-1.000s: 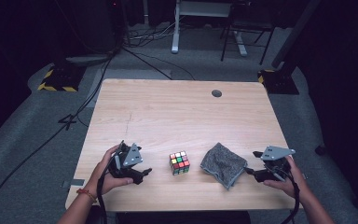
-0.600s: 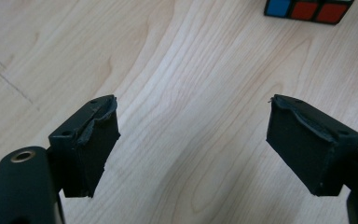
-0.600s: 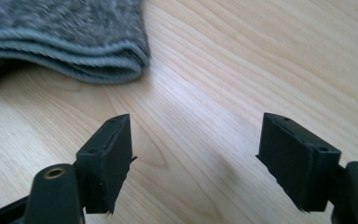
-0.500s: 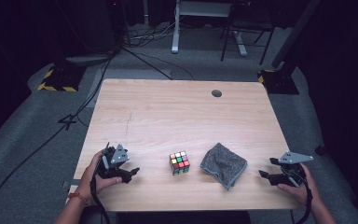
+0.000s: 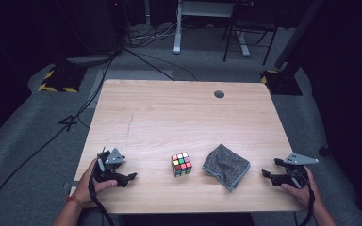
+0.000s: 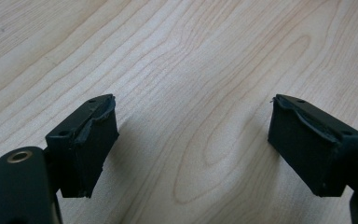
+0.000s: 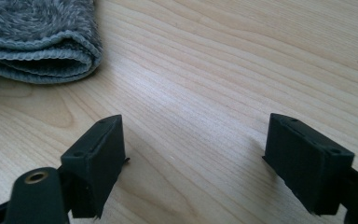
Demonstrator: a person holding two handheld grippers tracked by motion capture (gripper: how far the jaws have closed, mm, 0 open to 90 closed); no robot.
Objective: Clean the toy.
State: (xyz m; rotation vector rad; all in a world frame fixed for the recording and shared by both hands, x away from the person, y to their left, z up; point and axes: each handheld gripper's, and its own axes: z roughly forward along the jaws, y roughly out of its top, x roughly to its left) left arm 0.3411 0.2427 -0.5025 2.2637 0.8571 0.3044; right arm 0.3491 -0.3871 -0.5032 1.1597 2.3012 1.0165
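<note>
High view: the left gripper [image 5: 127,177] and right gripper [image 5: 267,167] are rested near the tabletop's [image 5: 179,117] front corners, cube [image 5: 181,164] and grey cloth [image 5: 226,165] between them, untouched. Left gripper view: jaws apart, just opened further, nothing between. Right gripper view: jaws just spread wide, empty; cloth's folded edge [image 7: 42,46] is seen ahead-left.

Fuzzy grey cloth [image 5: 226,165] on smooth matt wooden table [image 5: 179,117]
</note>
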